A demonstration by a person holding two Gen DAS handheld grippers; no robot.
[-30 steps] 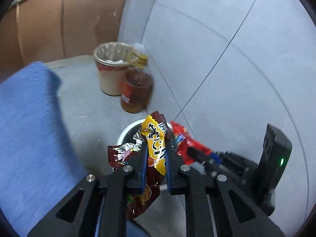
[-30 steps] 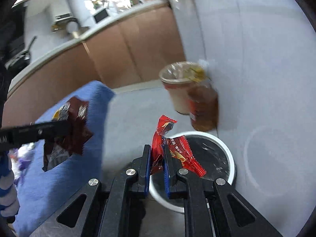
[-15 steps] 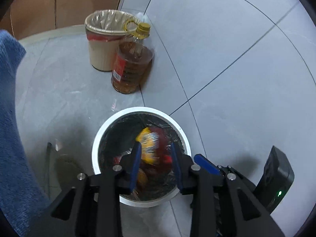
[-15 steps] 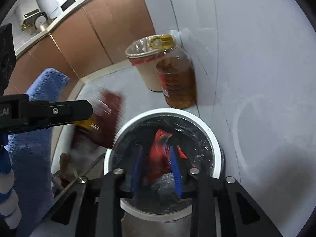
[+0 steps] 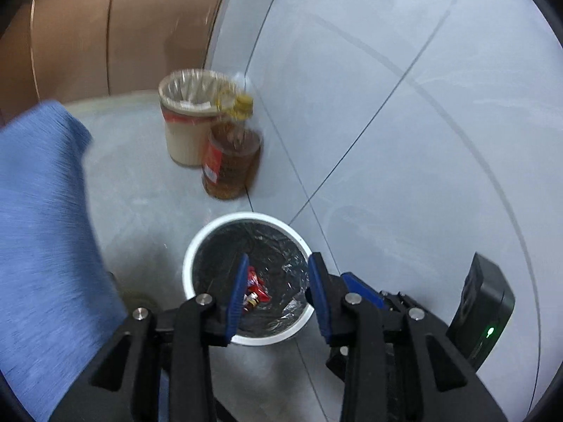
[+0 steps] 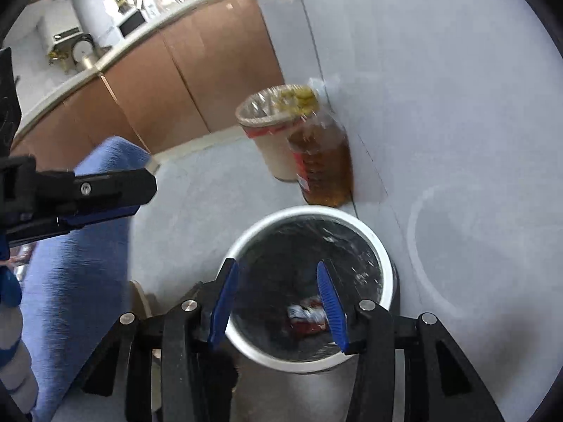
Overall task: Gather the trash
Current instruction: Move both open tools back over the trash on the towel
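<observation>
Landmark: the white bin [image 5: 197,249], black-lined, standing on the pale floor [image 5: 140,190] against the grey wall [image 5: 404,140].

Left of the bin, a blue cloth [image 5: 38,211] fills the edge of both views. In the right wrist view the left gripper [image 6: 140,193] reaches in above that cloth, left of the bin and apart from it.

Over the bin, in the left wrist view, the left gripper [image 5: 278,281] hangs with its blue pads parted and nothing between them; its jaws have just been opening. Seen through the gap, red wrappers [image 5: 255,286] lie at the bottom of the bin.

The right gripper [image 6: 278,292] also hangs over the bin [image 6: 383,256], jaws apart and empty, and they too have just been opening. A red wrapper [image 6: 306,320] lies inside, low, near the right pad.

Beyond the bin, by the wall, stand a beige lined bucket [image 5: 183,130] and an amber oil bottle [image 5: 228,165], touching each other, the bottle nearer the bin. Brown cabinets [image 6: 169,81] run behind them.
</observation>
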